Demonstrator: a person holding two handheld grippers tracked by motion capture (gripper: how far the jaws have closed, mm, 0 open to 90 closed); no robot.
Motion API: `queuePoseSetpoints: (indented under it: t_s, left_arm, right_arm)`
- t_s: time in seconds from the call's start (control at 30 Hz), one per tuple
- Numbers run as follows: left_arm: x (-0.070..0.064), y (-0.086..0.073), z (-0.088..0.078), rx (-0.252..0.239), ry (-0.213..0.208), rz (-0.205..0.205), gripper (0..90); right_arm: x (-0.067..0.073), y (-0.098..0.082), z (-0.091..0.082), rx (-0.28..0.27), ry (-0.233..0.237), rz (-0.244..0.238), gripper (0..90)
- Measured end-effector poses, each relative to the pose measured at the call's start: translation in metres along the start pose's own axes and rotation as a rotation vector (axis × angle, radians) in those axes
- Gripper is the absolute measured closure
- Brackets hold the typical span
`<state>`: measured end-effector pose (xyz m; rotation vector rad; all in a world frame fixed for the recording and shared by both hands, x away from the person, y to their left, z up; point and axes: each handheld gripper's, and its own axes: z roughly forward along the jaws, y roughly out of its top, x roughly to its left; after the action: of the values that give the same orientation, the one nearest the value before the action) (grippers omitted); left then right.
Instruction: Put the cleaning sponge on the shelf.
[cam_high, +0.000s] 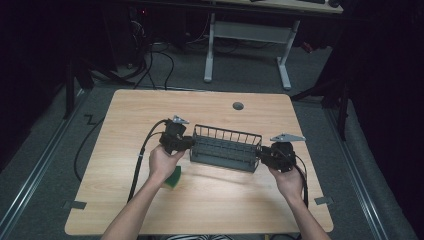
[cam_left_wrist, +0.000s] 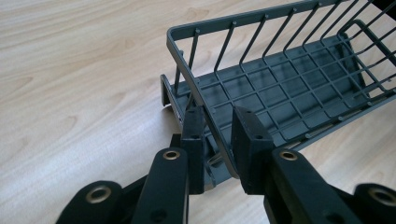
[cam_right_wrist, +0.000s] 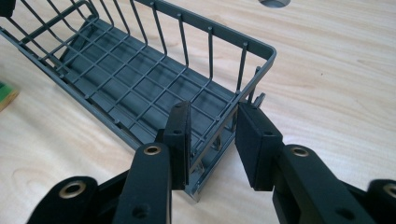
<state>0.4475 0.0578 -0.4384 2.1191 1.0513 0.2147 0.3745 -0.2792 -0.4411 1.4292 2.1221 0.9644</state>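
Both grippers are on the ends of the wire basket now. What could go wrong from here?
1. The left gripper clamps just the thin end rim of the wire basket; uneven pulling could twist it out.
2. The right gripper straddles its end rim, with a gap visible at one pad, so that end may slip.
3. The green sponge lies on the table by the left hand and might get dragged.

Wooden table (cam_high: 210, 200), green sponge (cam_high: 174, 178), round grommet (cam_high: 238, 106)
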Motion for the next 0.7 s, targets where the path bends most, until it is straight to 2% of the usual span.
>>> queuePoseSetpoints:
  t_s: [0.17,0.3,0.47,0.57,0.6,0.67,0.7]
  left_arm:
    - [-0.006,-0.008,-0.006,-0.001,0.003,-0.002,75.4]
    - [-0.007,-0.015,-0.011,-0.011,-0.017,-0.031,75.5]
    - [-0.012,-0.019,-0.013,-0.014,0.002,-0.026,74.7]
    - [-0.012,-0.02,-0.013,-0.014,-0.003,-0.017,72.4]
    - [-0.012,-0.02,-0.013,-0.018,-0.002,-0.018,65.1]
    - [-0.011,-0.021,-0.015,-0.028,0.002,-0.026,57.6]
    - [-0.01,-0.022,-0.017,-0.046,0.009,-0.041,52.5]
  right_arm:
    - [0.005,-0.008,-0.007,-0.009,0.016,0.001,66.4]
    - [0.008,-0.017,-0.013,-0.036,0.035,0.02,66.2]
    - [0.01,-0.02,-0.014,-0.032,0.045,0.021,63.4]
    - [0.009,-0.022,-0.014,-0.041,0.05,0.025,61.1]
    - [0.008,-0.023,-0.014,-0.049,0.038,0.032,56.4]
    - [0.007,-0.024,-0.014,-0.052,0.04,0.042,55.2]
    - [0.005,-0.026,-0.016,-0.074,0.044,0.056,51.3]
